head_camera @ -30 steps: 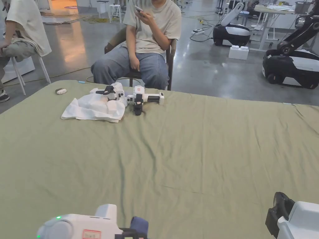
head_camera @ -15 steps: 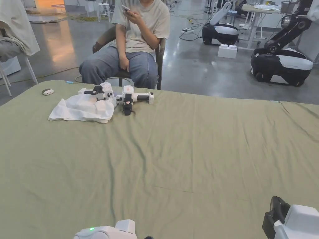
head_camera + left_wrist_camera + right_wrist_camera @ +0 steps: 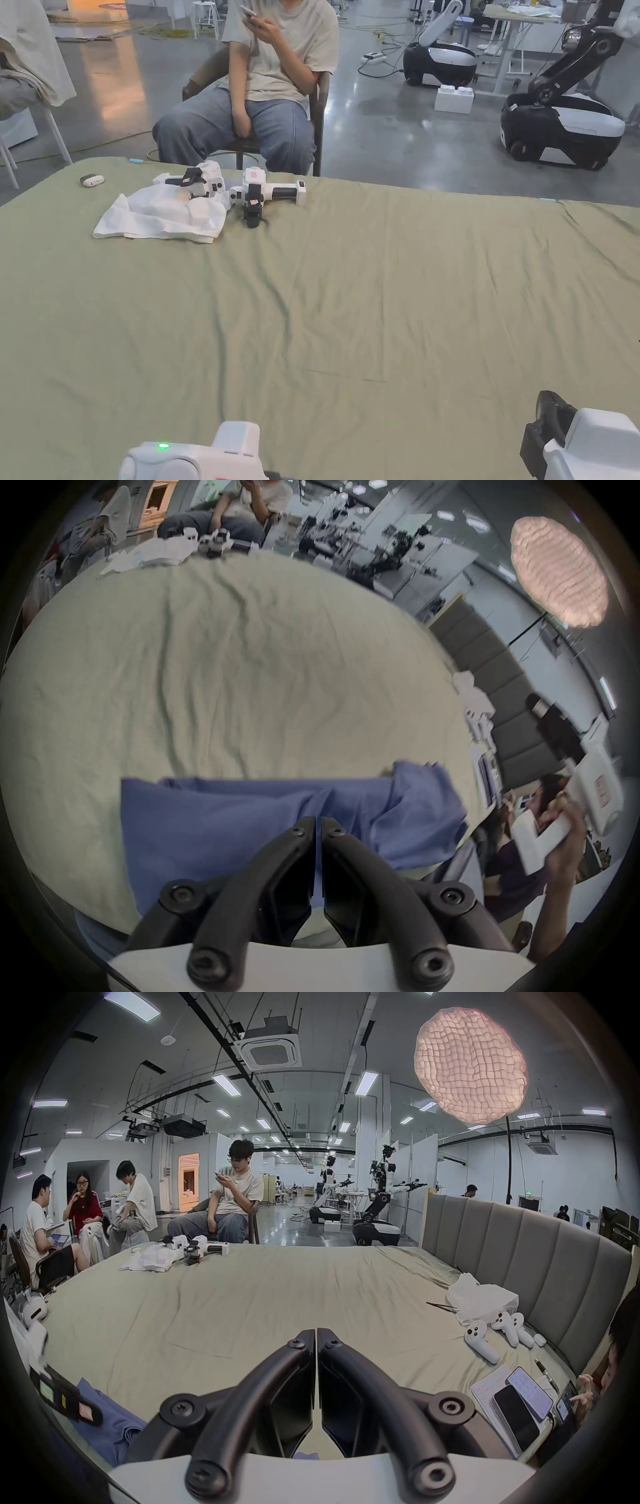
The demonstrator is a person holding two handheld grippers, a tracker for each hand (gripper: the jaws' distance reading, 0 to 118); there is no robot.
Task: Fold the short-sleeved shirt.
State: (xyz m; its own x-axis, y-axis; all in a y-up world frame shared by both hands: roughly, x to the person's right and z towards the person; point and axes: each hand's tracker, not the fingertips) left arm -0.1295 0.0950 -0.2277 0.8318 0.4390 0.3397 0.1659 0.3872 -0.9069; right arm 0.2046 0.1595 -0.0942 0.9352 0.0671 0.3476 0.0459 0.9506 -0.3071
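A blue short-sleeved shirt point(image 3: 242, 826) lies roughly flattened on the green sheet point(image 3: 375, 312) at the near edge of the bed, one end bunched up at the right. My left gripper point(image 3: 318, 823) hovers just over its middle, jaws shut with nothing between them. My right gripper point(image 3: 316, 1333) is also shut and empty, held up over bare sheet to the right of the shirt, whose crumpled edge point(image 3: 110, 1428) shows at lower left. In the head view the white housings of the left point(image 3: 194, 459) and right point(image 3: 581, 437) grippers poke in at the bottom edge.
A white cloth point(image 3: 162, 215) and two spare grippers point(image 3: 262, 194) lie at the far left, a small white case point(image 3: 92, 180) beside them. A person sits on a chair point(image 3: 269, 75) beyond the far edge. Padded headboard point(image 3: 519, 1251), white controllers point(image 3: 485, 1335) and phones point(image 3: 519, 1400) at right.
The head camera has shifted. A bit of blue cloth beside the left gripper a second ago is now below the head view. The left gripper dipped low, then came back up a little.
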